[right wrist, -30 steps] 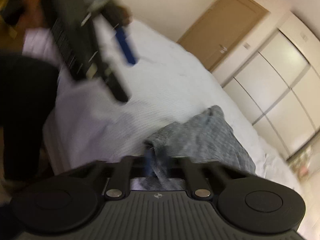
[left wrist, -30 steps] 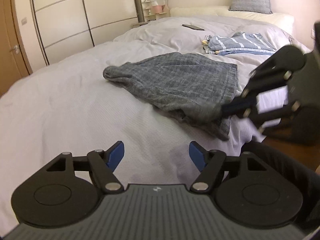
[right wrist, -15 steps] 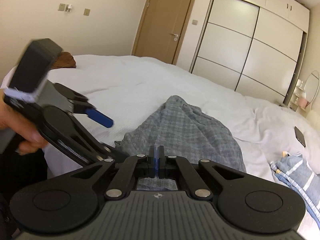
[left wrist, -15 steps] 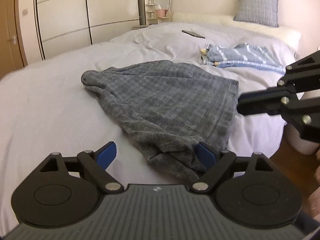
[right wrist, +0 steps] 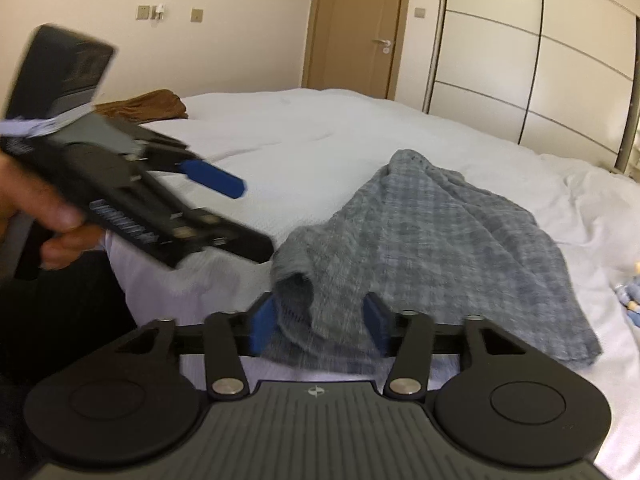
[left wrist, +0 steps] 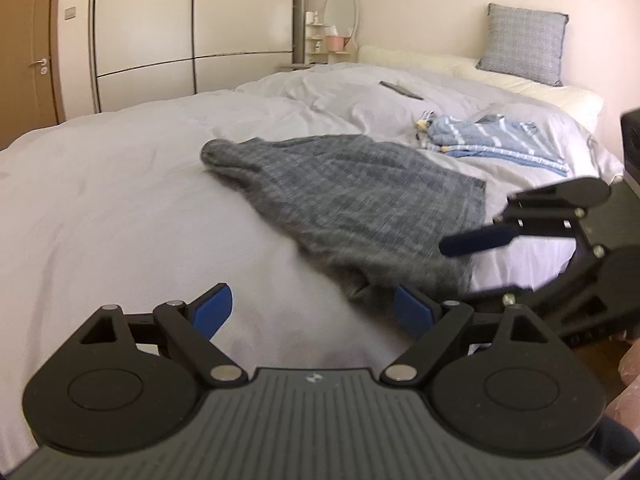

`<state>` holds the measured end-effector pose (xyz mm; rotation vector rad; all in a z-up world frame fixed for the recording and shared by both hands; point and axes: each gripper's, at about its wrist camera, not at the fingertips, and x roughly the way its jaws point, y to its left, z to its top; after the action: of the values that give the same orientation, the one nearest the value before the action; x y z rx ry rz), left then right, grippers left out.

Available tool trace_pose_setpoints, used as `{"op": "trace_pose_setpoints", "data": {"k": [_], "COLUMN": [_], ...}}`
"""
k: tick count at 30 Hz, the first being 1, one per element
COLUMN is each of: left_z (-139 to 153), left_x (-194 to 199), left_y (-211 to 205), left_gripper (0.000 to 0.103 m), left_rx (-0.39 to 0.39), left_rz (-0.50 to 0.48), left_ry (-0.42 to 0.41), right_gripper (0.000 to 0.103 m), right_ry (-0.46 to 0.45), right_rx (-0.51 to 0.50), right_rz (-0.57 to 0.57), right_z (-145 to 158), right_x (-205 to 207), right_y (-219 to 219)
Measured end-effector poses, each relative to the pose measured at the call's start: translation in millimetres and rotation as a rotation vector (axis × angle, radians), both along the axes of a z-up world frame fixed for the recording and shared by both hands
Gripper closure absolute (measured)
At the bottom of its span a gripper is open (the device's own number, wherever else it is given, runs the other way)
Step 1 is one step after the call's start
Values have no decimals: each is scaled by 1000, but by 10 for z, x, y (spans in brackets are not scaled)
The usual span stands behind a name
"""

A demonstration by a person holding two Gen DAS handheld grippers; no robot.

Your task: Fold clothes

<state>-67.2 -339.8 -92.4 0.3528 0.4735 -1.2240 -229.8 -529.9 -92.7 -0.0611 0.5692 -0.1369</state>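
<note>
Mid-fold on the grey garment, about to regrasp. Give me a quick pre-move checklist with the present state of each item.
1. Right gripper released: ok, jaws opening, pads apart, with the near edge of the grey garment still lying between them.
2. Left gripper ready to grasp: ok, wide open, nothing between the pads.
3. Garment lying flat: not ok, near edge bunched and curled.
4. Garment fully on the bed: ok, though its near edge is close to the bed's edge.
5. Folded blue striped pile clear of the work: ok, apart from the grey garment.
6. Phone out of the way: ok, far up the bed.
</note>
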Motion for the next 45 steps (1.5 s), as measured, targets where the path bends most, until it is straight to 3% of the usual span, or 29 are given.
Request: {"op": "trace_pose_setpoints", "data": {"k": [6,7,8,9,10,14,19,21,24,27,33,36,41,45], "left_z": [-16,-21,-25,-27,-27,-54,-132,-171,-171,-111,-60,-86,-67,-82], "left_x": [17,18,18,14,6,-58,-187,-203,-89,101,228,286,284,205], "left_y": [12,-3,-19,-49,-91,-300,-584,-660,-608,-387,-21,22,126,149], "left_gripper": [17,17,17,17,17,16,15,16,19,19,19,19,19,19], "left_rx": [3,3,3,3,2,-1,11,23,29,7,-36,-25,-33,-27], "left_rz": [21,20,19,15,9,-15,-37,1,147,237,279,304,284,247], "left_ry": [1,5,9,15,24,49,41,7,-39,3,80,77,70,49], "right_gripper": [55,66,87,98,103,103,103,103,103,103,103,94,54,51], "right_ry": [15,21,28,34,40,-10,-26,-13,-1,9,38,44,7,-1], "right_rx": [-27,-49,-70,-92,-113,-199,-222,-234,-261,-285,-285,-298,-289,-258], "right_rz": [78,76,74,73,71,13,16,28,43,59,90,100,75,91], "right_z": [-35,-33,-32,-30,-28,130,205,153,96,37,-101,-159,-122,-114], "right_x": [145,142,138,134,131,-26,-91,-78,-83,-72,-37,-41,-47,13], "right_y": [36,47,57,67,78,47,33,58,91,117,138,177,184,163]}}
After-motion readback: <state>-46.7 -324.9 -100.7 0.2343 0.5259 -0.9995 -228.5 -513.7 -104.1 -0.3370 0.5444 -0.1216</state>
